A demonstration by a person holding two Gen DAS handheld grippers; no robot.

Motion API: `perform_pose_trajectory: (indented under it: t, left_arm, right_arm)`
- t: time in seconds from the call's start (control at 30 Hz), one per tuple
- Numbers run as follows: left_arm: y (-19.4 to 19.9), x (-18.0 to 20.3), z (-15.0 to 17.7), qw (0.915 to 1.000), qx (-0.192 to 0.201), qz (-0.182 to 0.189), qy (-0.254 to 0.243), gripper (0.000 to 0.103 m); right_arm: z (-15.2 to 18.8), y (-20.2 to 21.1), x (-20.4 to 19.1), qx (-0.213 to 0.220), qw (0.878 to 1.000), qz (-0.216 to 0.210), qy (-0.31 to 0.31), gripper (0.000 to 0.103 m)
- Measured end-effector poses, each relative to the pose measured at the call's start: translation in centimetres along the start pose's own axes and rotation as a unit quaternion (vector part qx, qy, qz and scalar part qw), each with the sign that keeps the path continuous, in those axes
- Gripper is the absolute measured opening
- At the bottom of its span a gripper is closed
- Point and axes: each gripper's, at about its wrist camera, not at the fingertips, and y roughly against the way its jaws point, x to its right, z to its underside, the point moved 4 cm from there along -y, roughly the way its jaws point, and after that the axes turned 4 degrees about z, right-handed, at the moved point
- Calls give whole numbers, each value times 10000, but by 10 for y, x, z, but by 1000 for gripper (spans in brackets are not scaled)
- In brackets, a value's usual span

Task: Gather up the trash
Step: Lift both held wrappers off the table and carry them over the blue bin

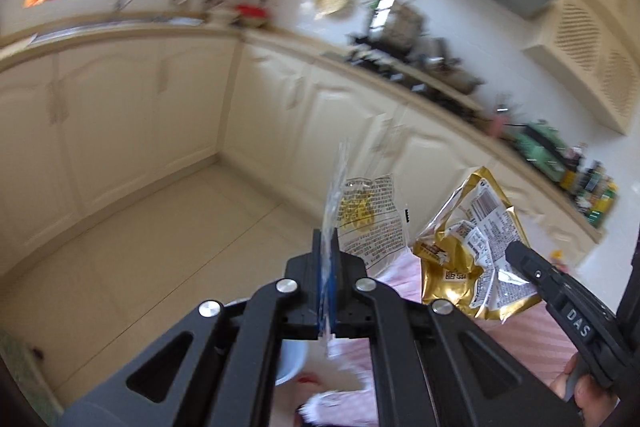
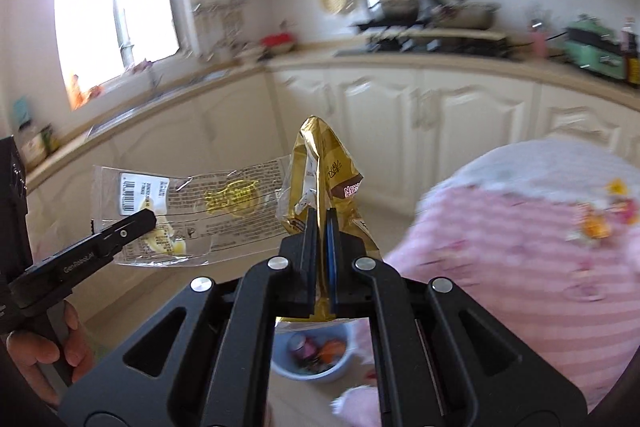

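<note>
Running along two walls, cream raised-panel kitchen cabinets (image 2: 472,115) form the largest item in view, topped by a beige table (image 2: 440,61) that carries blurred pots, bottles and a green appliance. The floor (image 1: 160,239) is pale glossy tile. One table (image 2: 540,247) covered in pink-and-white striped cloth with a floral print sits low at the right of the right wrist view.

Trash items counted: two held, more in one container.

Item one: a clear plastic wrapper (image 2: 192,215), flat and rectangular, printed with black text, a yellow emblem and a white barcode label. The left tool (image 1: 329,255) is clamped on it; in the left wrist view the film (image 1: 370,223) stands up between the closed blue-padded jaws. It is held in the air above the floor.

Item two: a gold foil snack bag (image 2: 324,179), crumpled and glossy, with a brown band and white printed panel. The right tool (image 2: 322,227) is closed on it, jaws pinching the foil, which rises to a point. In the left wrist view the bag (image 1: 468,255) hangs just beside the wrapper, not touching.

One light blue round bowl (image 2: 312,355) sits on the floor below both tools, holding several small coloured wrappers, too blurred to count.
</note>
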Motion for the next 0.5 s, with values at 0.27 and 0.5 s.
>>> perform_pose_trajectory:
  t: [0.27, 0.5]
  left_arm:
    - [-79, -99, 54, 9899, -991, -810, 605, 1]
    - [-180, -147, 121, 9645, -2215, -1028, 1003, 1]
  right_arm:
    - [75, -119, -40, -1154, 9928, -179, 268, 5]
    - [148, -206, -17, -2139, 9767, 101, 157, 5]
